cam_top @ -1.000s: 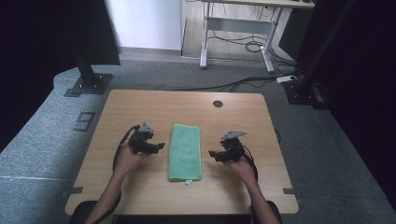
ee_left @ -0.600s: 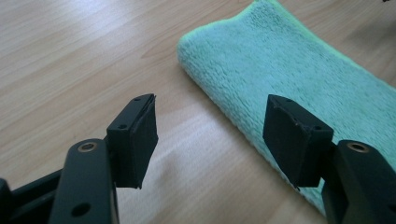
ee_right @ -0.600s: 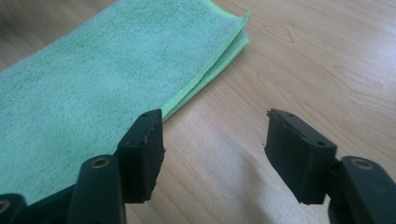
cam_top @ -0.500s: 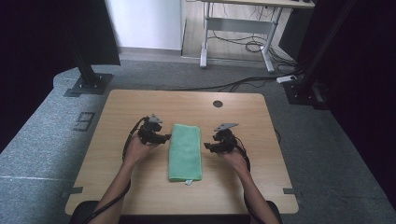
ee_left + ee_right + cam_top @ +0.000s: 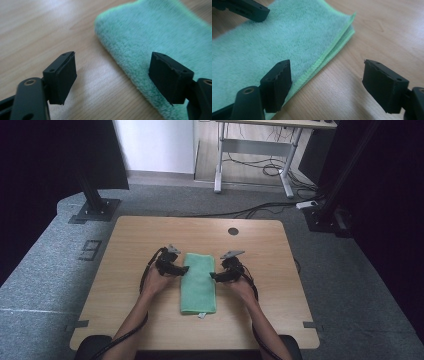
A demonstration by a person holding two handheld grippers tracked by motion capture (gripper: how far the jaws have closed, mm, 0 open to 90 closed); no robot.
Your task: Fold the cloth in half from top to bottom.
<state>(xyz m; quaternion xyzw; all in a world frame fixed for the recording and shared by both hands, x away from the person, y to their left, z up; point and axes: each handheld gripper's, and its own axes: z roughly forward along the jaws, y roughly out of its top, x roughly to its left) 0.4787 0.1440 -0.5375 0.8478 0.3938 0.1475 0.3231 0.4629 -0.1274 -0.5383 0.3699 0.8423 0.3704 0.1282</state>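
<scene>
Both the left hand-held gripper (image 5: 186,269) and the right hand-held gripper (image 5: 212,276) have just been opening; their jaws stand apart, straddling the long edges of the folded green terry towel (image 5: 198,282) on the wooden table (image 5: 130,240), gripping nothing.

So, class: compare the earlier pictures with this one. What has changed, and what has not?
Both tongs moved inward and away from the person: the left tongs to the towel's left edge, the right tongs to its right edge. Their jaws have just been opening, each straddling an edge without gripping. The folded towel stayed put on the table.
</scene>
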